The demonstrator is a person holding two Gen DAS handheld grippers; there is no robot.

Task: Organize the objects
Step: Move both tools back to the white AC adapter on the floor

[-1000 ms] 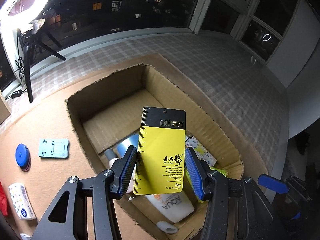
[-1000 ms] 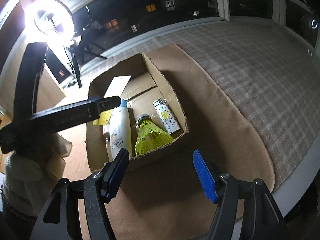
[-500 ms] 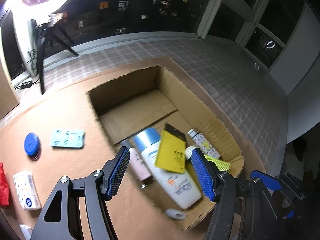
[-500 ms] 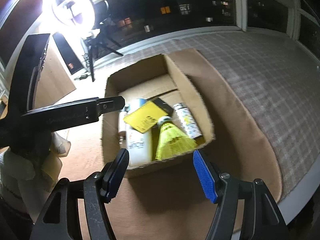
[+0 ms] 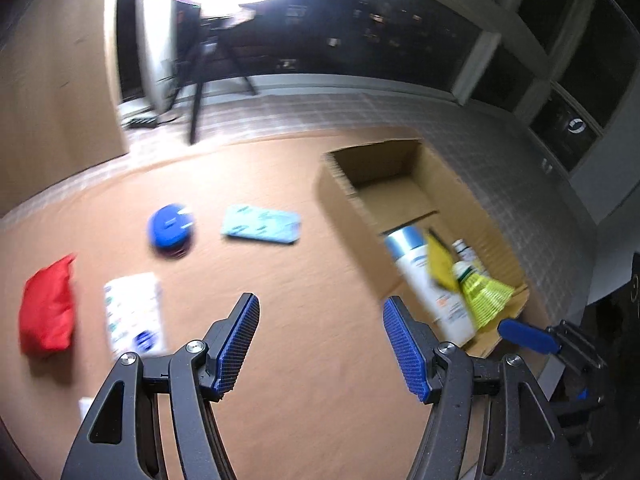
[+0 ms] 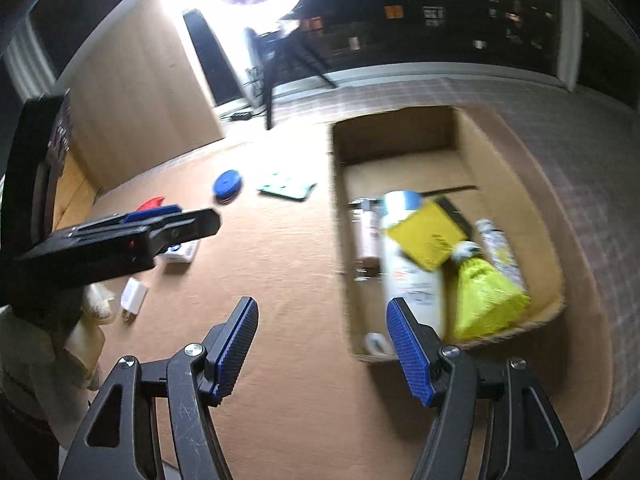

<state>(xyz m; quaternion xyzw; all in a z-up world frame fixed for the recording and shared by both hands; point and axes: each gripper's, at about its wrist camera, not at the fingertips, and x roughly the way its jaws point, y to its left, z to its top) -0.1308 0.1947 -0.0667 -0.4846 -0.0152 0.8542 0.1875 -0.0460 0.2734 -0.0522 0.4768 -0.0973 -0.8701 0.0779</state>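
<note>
Left tool [image 5: 320, 344] and right tool [image 6: 322, 346] both spread, empty; yellow card [image 6: 428, 238] lies atop the bottle [image 6: 412, 268] in the box [image 6: 548, 200], loose items awaiting on the bench [image 5: 300, 280]

Card [image 6: 426, 236] atop bottle [image 6: 412, 276] in box [image 6: 516, 184], right of pouch [image 5: 47, 307].

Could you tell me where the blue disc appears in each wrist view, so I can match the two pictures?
Left wrist: the blue disc lies left of centre on the brown mat, just left of the teal card.
Right wrist: the disc sits upper left of centre, again left of the card.
Shared landmark: the cardboard box, right of both.
</note>
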